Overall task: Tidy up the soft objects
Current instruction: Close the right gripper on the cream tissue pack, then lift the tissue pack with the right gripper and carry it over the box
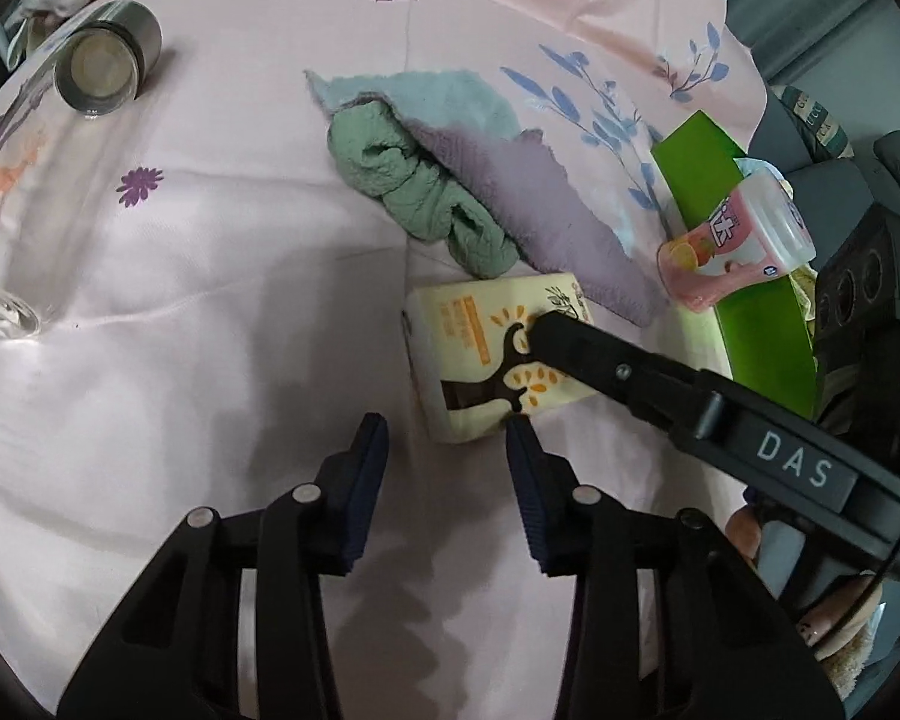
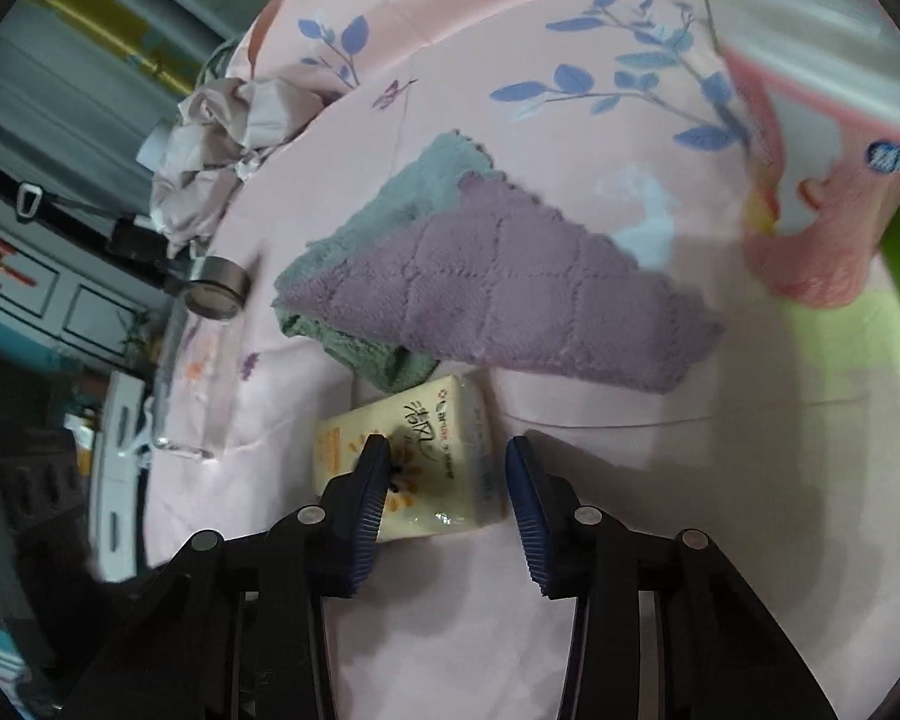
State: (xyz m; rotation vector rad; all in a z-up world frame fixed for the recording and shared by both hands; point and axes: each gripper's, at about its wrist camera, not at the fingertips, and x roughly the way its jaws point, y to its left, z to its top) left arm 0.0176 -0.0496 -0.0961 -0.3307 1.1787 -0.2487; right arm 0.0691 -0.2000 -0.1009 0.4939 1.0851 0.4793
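Observation:
A pale yellow tissue pack point(image 1: 480, 348) point(image 2: 450, 420) lies flat on the pink bedsheet point(image 1: 210, 300). Behind it is a heap of cloths: a purple quilted one point(image 1: 534, 204) point(image 2: 510, 294) on top, a crumpled green one point(image 1: 414, 180) point(image 2: 384, 360), and a teal one point(image 1: 450, 96) point(image 2: 402, 192). My right gripper point(image 2: 445, 450) straddles the pack with its jaws apart; one finger point(image 1: 570, 342) lies over the pack's top, and the other stands just off its side. My left gripper point(image 1: 447, 426) is open and empty, its tips at the pack's near corner.
A pink wipes canister point(image 1: 732, 246) point(image 2: 822, 180) lies in a green box point(image 1: 696, 144) at the right. A glass bottle with a metal lid point(image 1: 114, 54) point(image 2: 216, 288) lies at the far left. Crumpled pale fabric point(image 2: 228, 120) sits at the bed's far edge.

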